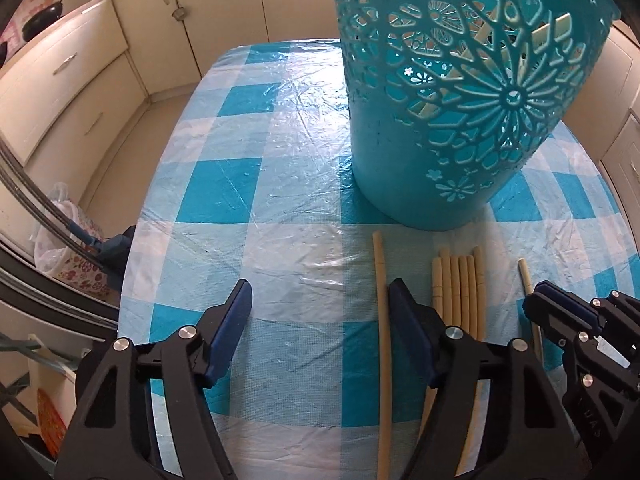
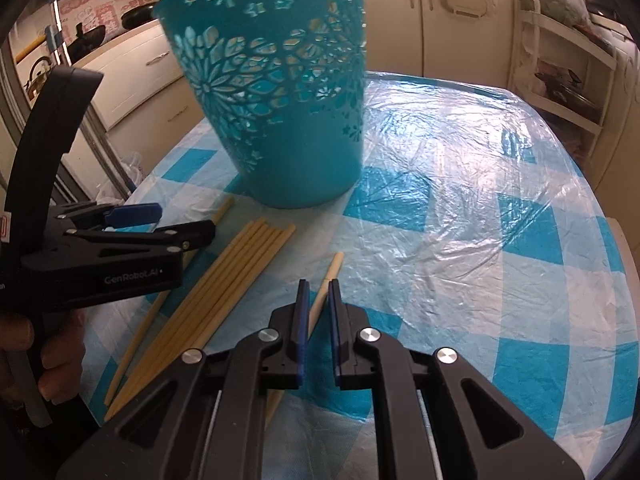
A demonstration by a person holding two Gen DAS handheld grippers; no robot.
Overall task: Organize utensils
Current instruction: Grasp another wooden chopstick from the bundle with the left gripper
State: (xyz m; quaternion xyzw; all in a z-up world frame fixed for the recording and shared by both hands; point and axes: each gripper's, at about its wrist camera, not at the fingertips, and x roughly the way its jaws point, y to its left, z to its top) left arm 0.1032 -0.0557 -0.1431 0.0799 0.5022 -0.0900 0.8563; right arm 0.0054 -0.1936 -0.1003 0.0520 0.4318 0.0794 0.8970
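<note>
A teal cut-out basket (image 1: 460,100) (image 2: 288,112) stands on the checked tablecloth with pale chopsticks showing through its holes. In front of it lie a bundle of several chopsticks (image 1: 460,288) (image 2: 224,276) and a single chopstick (image 1: 382,320) (image 2: 222,210) to their left. My left gripper (image 1: 320,300) (image 2: 186,220) is open low over the table. That single chopstick lies between its jaws, close to the right-hand finger (image 1: 404,312). My right gripper (image 2: 318,304) (image 1: 540,300) is shut on another single chopstick (image 2: 334,266) (image 1: 524,272) to the right of the bundle.
The table (image 1: 248,168) has a plastic sheet over its blue and white cloth. Cream kitchen cabinets (image 1: 72,80) run along the left and back. A pan (image 1: 44,16) sits on the counter. A white shelf rack (image 2: 568,72) stands right. A hand (image 2: 24,340) grips the left tool.
</note>
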